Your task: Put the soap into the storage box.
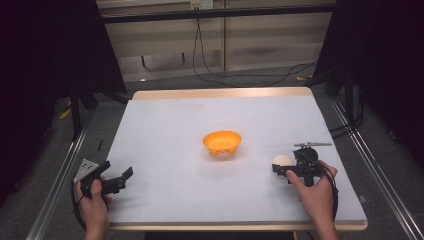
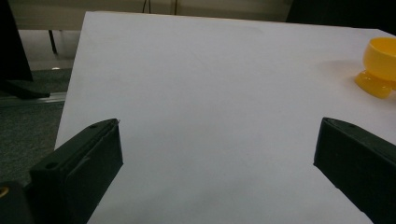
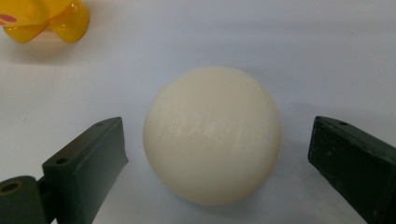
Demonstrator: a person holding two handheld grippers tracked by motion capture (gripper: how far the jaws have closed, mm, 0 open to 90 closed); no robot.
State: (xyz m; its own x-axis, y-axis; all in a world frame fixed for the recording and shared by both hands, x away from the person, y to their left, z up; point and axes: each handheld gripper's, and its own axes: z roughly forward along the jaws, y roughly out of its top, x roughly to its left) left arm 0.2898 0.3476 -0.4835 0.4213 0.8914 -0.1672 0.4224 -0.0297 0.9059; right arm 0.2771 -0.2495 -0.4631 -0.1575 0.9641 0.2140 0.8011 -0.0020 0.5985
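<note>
Near the lower right of the high view, the right gripper (image 1: 287,167) sat low over the white table (image 1: 165,130), held by the person's right hand (image 1: 315,192). Its jaws stood apart, with a cream ball (image 1: 282,160) between them. In the right gripper view the ball (image 3: 212,135) rested on the table in the centre of the frame, a gap of bare surface showing on each side, so neither jaw touched it. An orange bowl (image 1: 222,142) stood near the middle of the table, up and to the left of the ball and well apart from it; its feet showed in the upper left corner of the right gripper view (image 3: 44,18). Nothing lay between ball and bowl.

At the lower left of the high view, the left gripper (image 1: 120,179) hovered by the table's left edge, gripped by the left hand (image 1: 92,202). Its jaws were wide apart with bare table between them, and the bowl (image 2: 380,65) appeared at the right edge of the left gripper view. Beyond the table's far edge, dark cables (image 1: 215,75) trailed across the grey floor (image 1: 235,80), and metal rails (image 1: 55,185) ran along both sides of the table.
</note>
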